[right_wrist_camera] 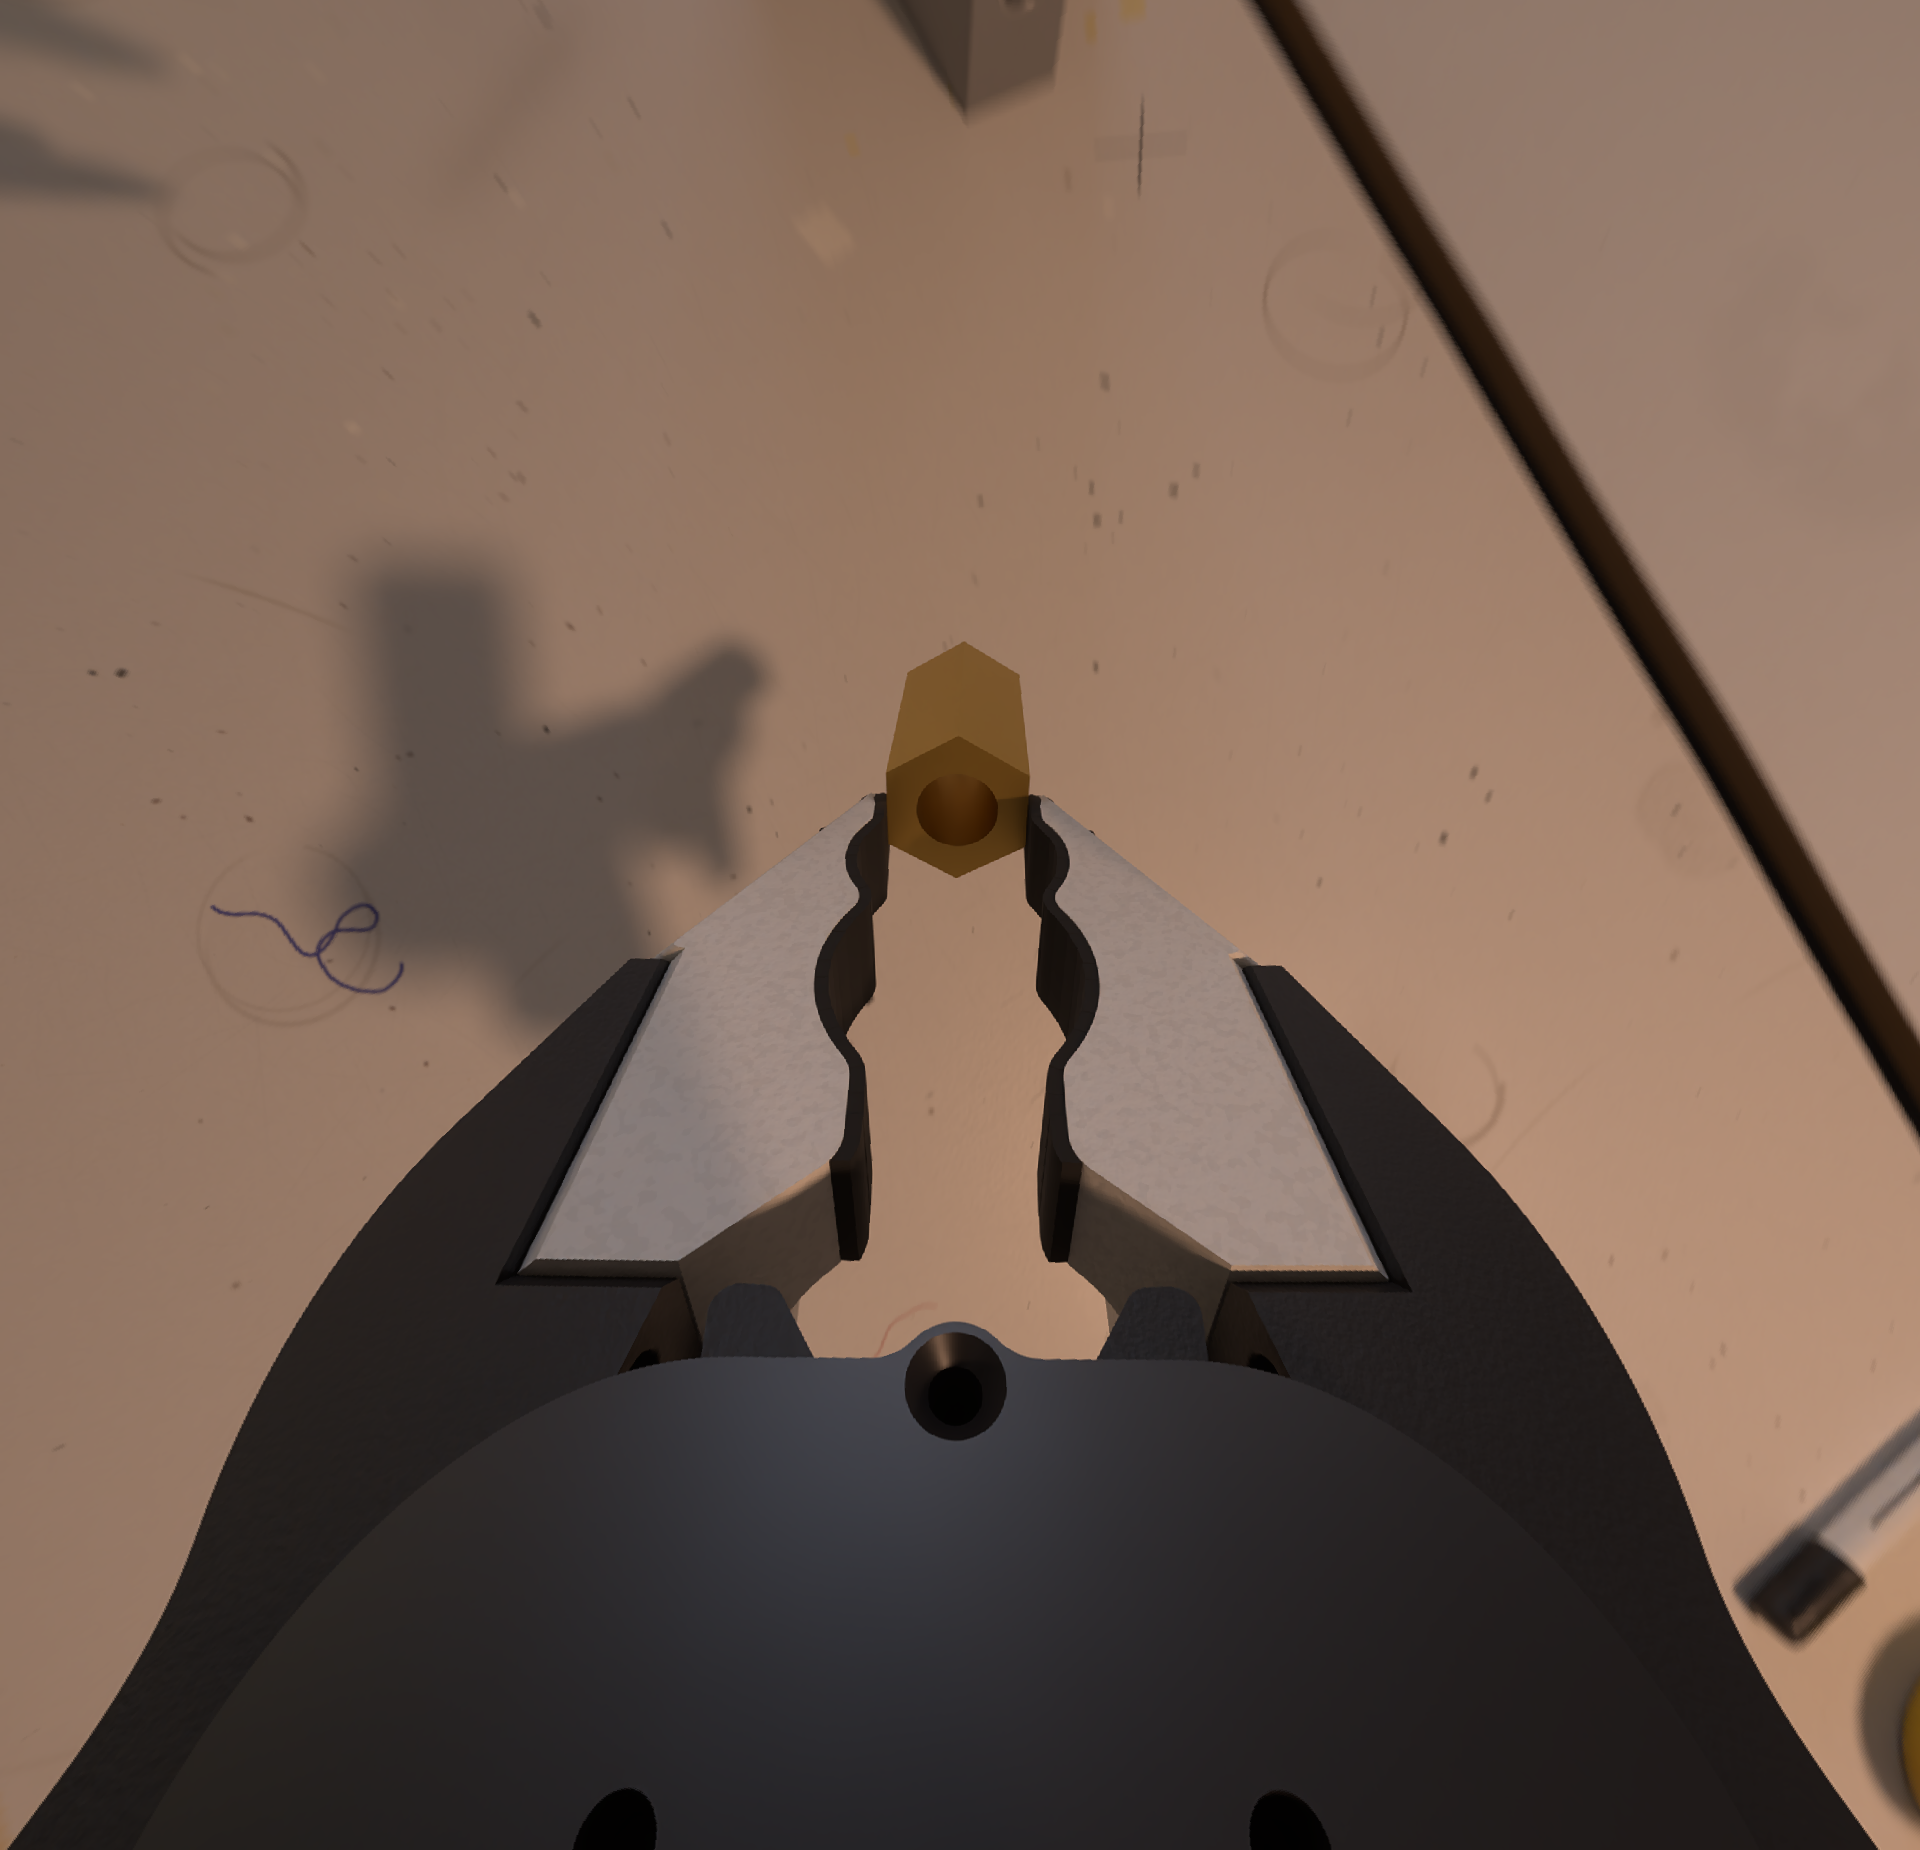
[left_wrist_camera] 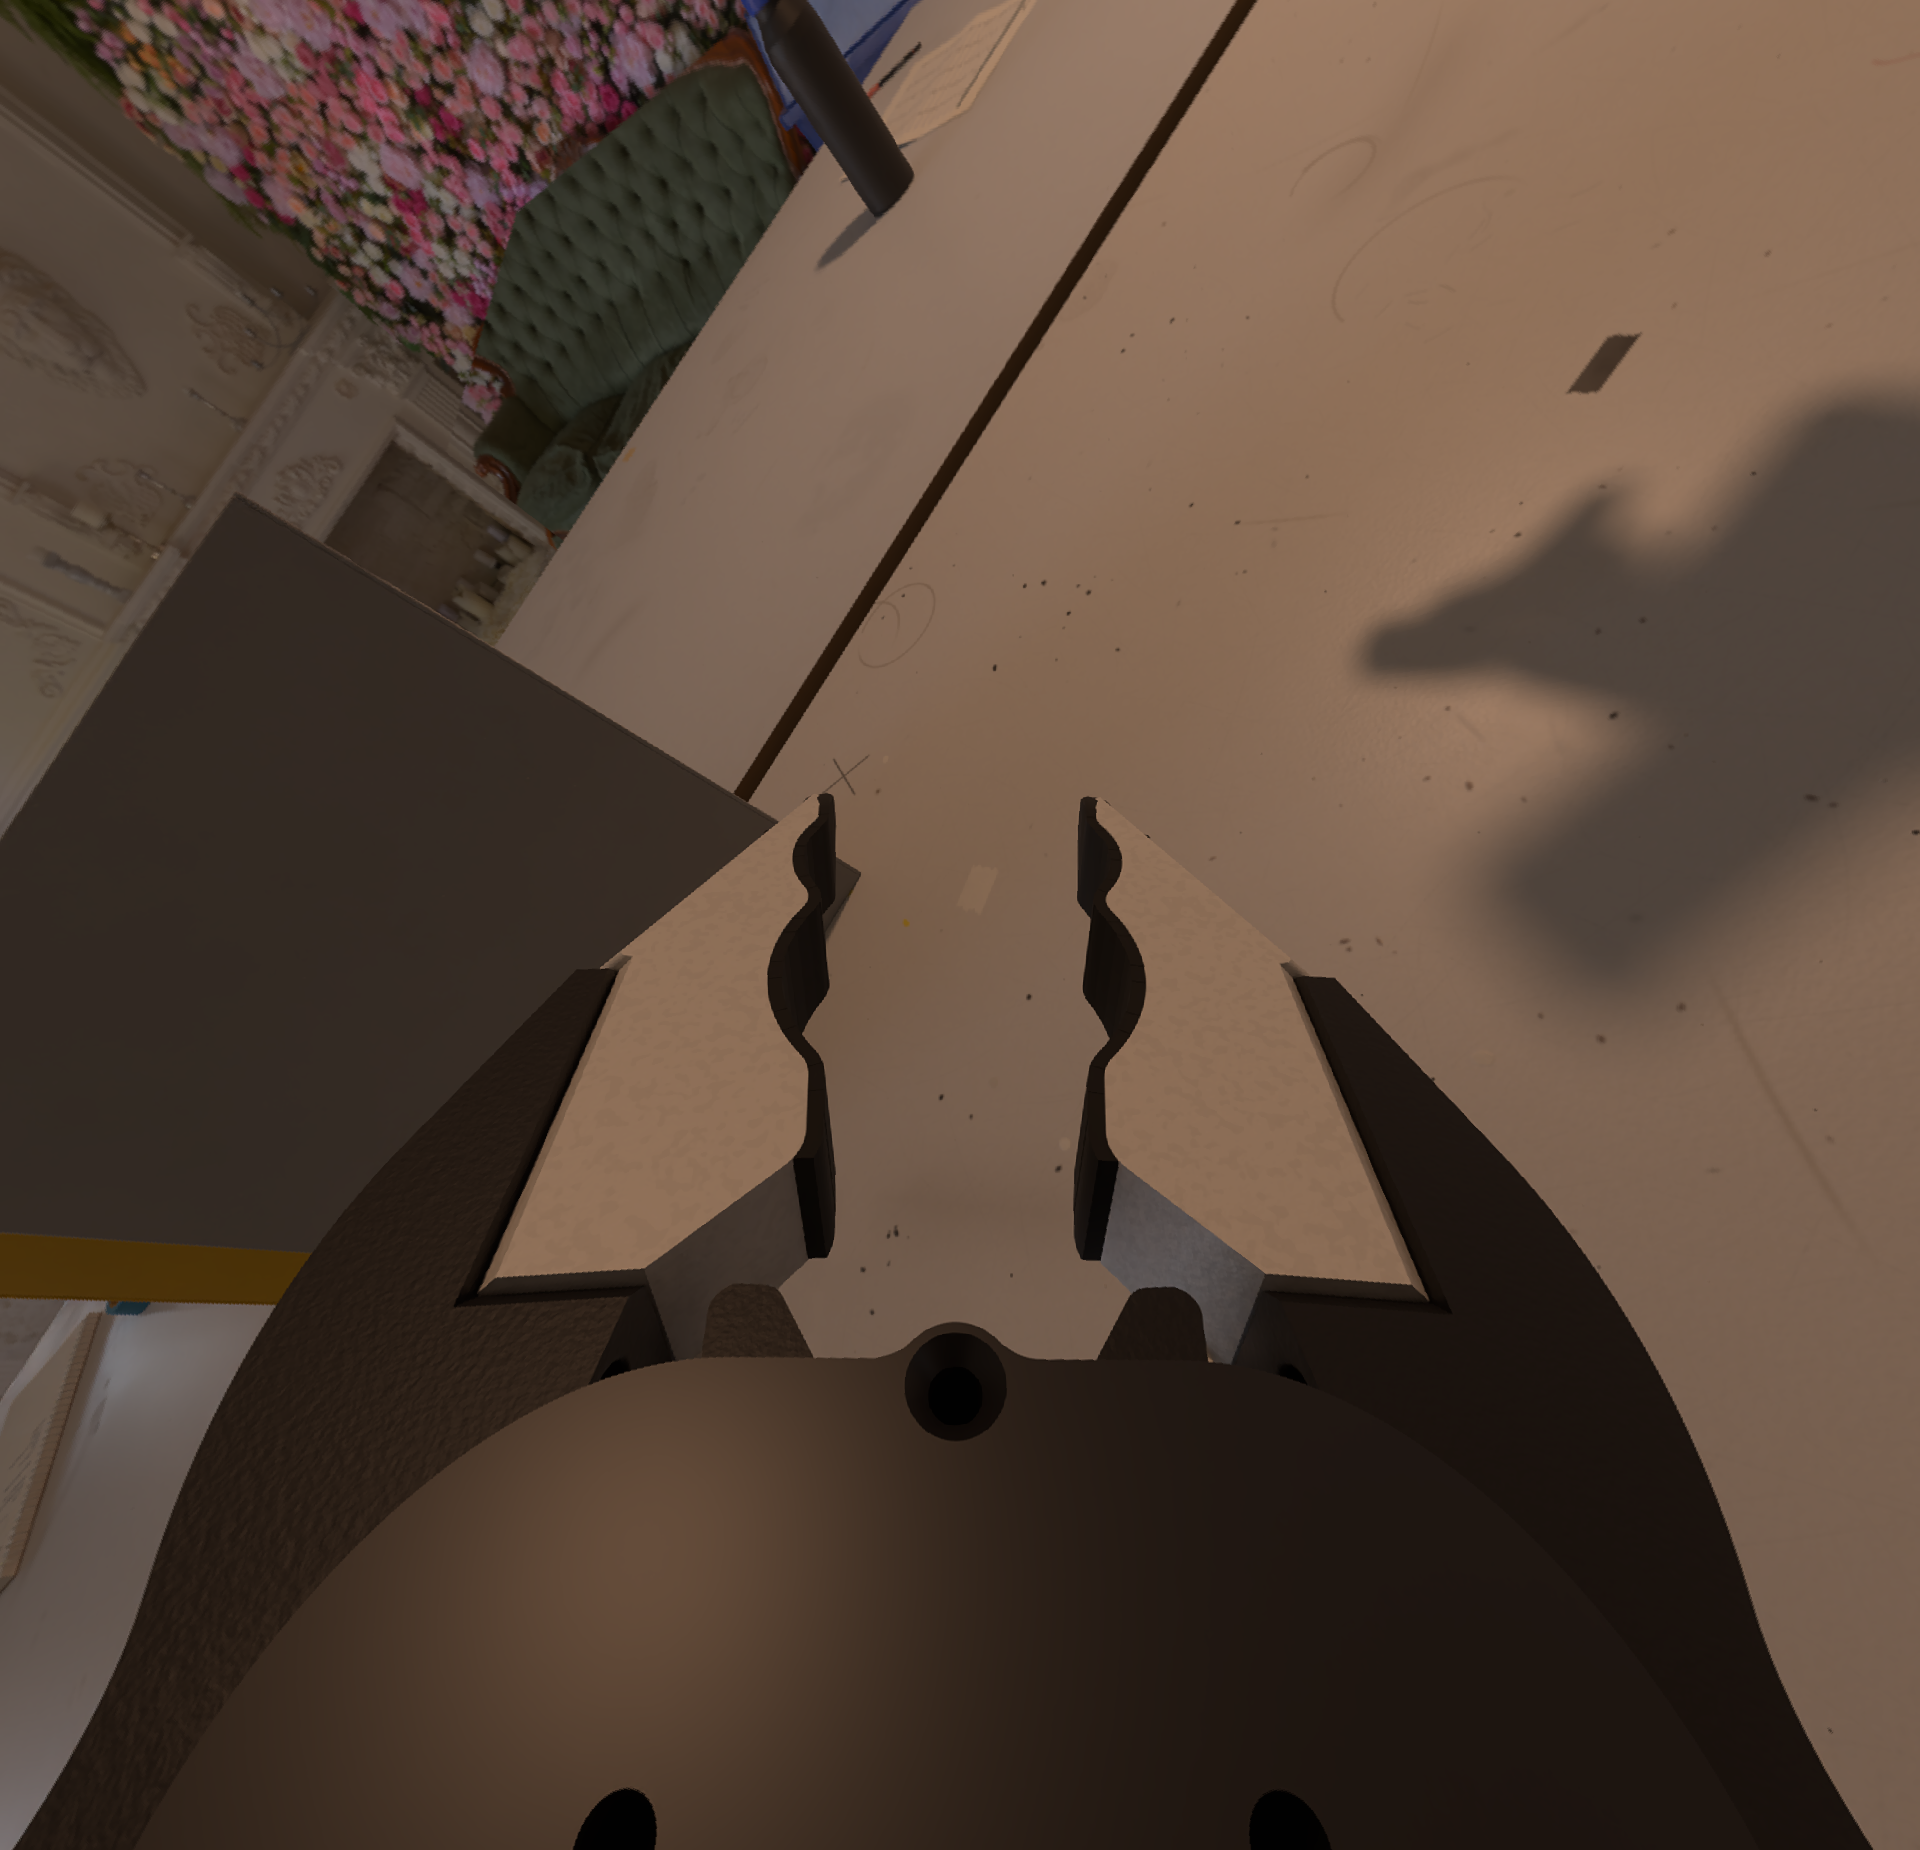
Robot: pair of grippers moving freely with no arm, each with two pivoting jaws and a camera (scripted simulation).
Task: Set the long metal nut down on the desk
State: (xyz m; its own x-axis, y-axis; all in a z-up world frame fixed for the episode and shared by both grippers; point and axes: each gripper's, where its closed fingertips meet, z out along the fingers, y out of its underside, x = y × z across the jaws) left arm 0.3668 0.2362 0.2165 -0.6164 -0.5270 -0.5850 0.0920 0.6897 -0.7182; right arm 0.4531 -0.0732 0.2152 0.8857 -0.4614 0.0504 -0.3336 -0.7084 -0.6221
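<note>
Between the tips of the right gripper [right_wrist_camera: 957, 813], the long metal nut [right_wrist_camera: 958, 761] sits pinched, a brass-coloured hexagonal piece with its bore facing the camera and its length running away toward 12 o'clock. Both fingers [right_wrist_camera: 727, 1052] touch its flat sides, and only their very tips hold it. Below lies the pale bench [right_wrist_camera: 520, 450], speckled and scuffed, with the gripper's shadow at 9 o'clock (whether the nut touches the surface I cannot tell). A grey metal block [right_wrist_camera: 987, 13] with a threaded hole lies at 12 o'clock, a dark seam [right_wrist_camera: 1558, 470] runs across at 2 o'clock, and a marker pen [right_wrist_camera: 1839, 1540] lies at 4 o'clock.

The left gripper [left_wrist_camera: 956, 813] has its fingers spread, nothing between them. From its view, a dark bottle [left_wrist_camera: 836, 101] stands at 12 o'clock, and a dark box [left_wrist_camera: 343, 896] sits at 9 o'clock.
</note>
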